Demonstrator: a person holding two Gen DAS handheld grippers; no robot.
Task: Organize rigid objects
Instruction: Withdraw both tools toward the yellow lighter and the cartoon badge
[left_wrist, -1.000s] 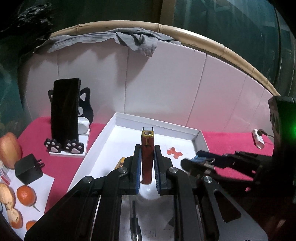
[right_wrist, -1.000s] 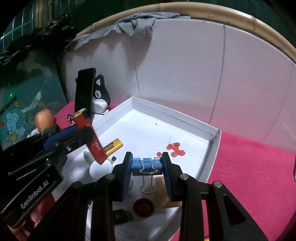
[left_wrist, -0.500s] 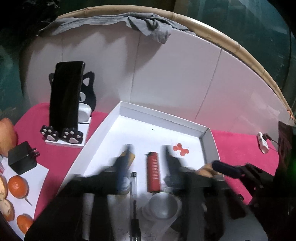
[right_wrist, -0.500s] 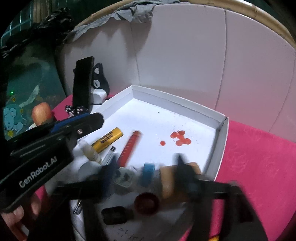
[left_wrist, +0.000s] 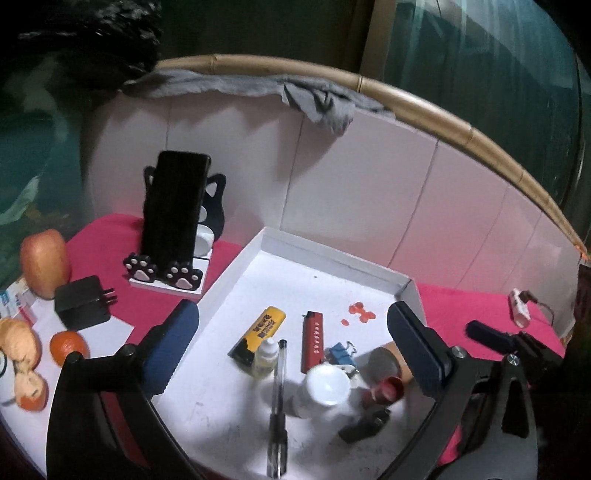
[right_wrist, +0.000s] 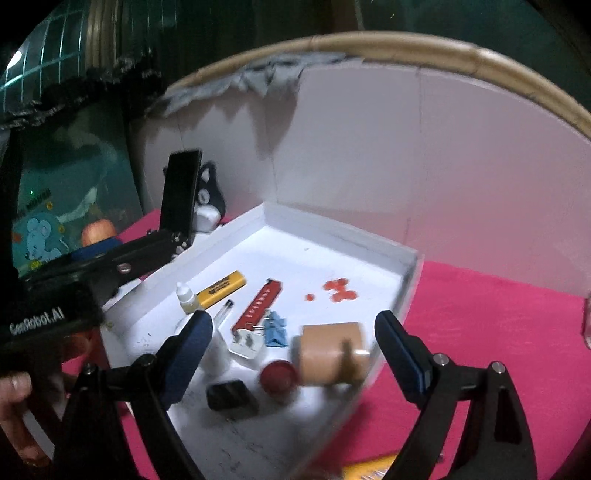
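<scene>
Most of the small rigid pieces already lie inside the white tray (left_wrist: 334, 256), so I judge the sorting well advanced. In the left wrist view the yellow lighter (left_wrist: 258, 332) sits near the tray's centre, with the dropper bottle (left_wrist: 266, 356) touching its 6 o'clock end. The red lighter (left_wrist: 313, 341) lies just beside it at 3 o'clock, and the blue binder clip (left_wrist: 341, 350) rests against that lighter's lower end. A pen (left_wrist: 279, 398) runs toward 6 o'clock. A white bottle (left_wrist: 321, 389), a red cap (left_wrist: 386, 391), a tan cylinder (left_wrist: 388, 360) and a small black piece (left_wrist: 364, 424) crowd the 4 o'clock corner.

The left gripper (left_wrist: 291, 343) hangs above the tray with its jaws spread wide and nothing between them. The right gripper (right_wrist: 293, 339) is likewise spread and empty, over the same crowded corner; the view is motion-blurred.

Outside the tray, a black charger (left_wrist: 83, 302) lies on paper at 9 o'clock, near an apple (left_wrist: 44, 264) and oranges (left_wrist: 68, 347). Whether the charger belongs to the task I cannot tell. A phone (left_wrist: 173, 206) stands in its cat stand (left_wrist: 166, 277) at 10 o'clock.

Open floor remains in the tray's far half, toward 12 o'clock, around some red stains (left_wrist: 360, 312). The tray's raised wall borders that room, and the white backboard (left_wrist: 369, 192) stands close behind it. The near right corner leaves little space for wide jaws to descend between pieces. The two grippers also hover near each other, so a collision is a fair risk.
</scene>
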